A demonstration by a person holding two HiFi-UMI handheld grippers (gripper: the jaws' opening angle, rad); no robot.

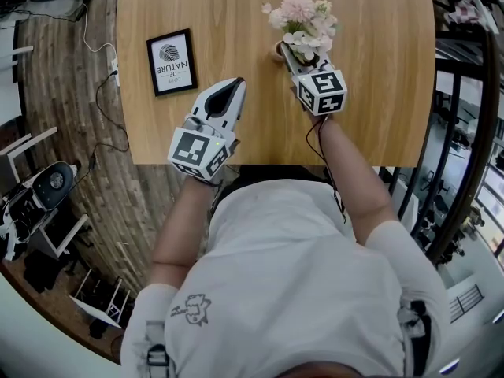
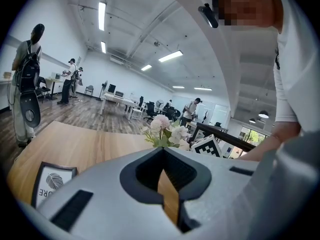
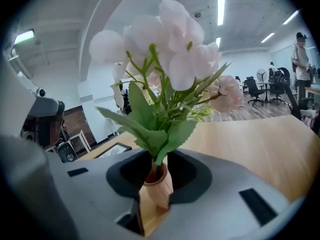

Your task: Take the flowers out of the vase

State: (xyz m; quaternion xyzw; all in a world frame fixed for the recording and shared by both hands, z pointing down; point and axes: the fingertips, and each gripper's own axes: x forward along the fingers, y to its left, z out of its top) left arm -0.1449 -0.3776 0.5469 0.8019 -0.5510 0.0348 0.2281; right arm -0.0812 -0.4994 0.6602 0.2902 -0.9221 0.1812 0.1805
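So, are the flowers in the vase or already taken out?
In. The flowers stand in the ribbed tan vase; the right gripper view shows their stems and leaves going down into its mouth.

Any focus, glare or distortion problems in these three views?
Head view: sharp, evenly lit, edges bowed by the wide lens. Left gripper view: ceiling lights glare, strong fisheye. Right gripper view: flowers pale and soft up close, vase sharper.
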